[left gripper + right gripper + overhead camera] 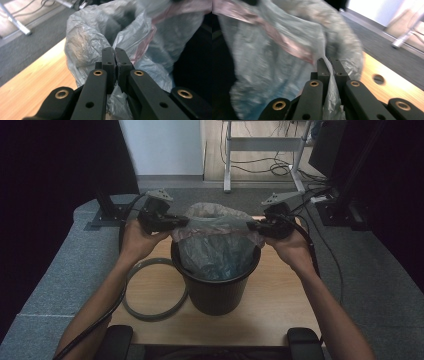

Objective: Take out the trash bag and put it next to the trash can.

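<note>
- the left tool [181, 223] is clamping the left edge of the plastic bag [217, 237]; in the left gripper view its jaws are standing narrow, with bag film pinched between them [114, 62].
- the right tool [253, 226] is clamping the opposite edge of the bag; in the right gripper view its jaws are likewise standing narrow on a fold of film [329, 72].
- the bag is sitting in the mouth of the black bin [216, 290], directly between the two tools, and each hand is lying equally near its own side.
- the line from tool to tool is running left to right across the bin opening; the coming move is judged to turn on keeping this line level over the rim.
- the bin is standing near the middle of the counter [280, 305]; the bag is lining it, and its contents cannot be told.
- a grey ring [131, 307] is lying flat just left of the bin.
</note>
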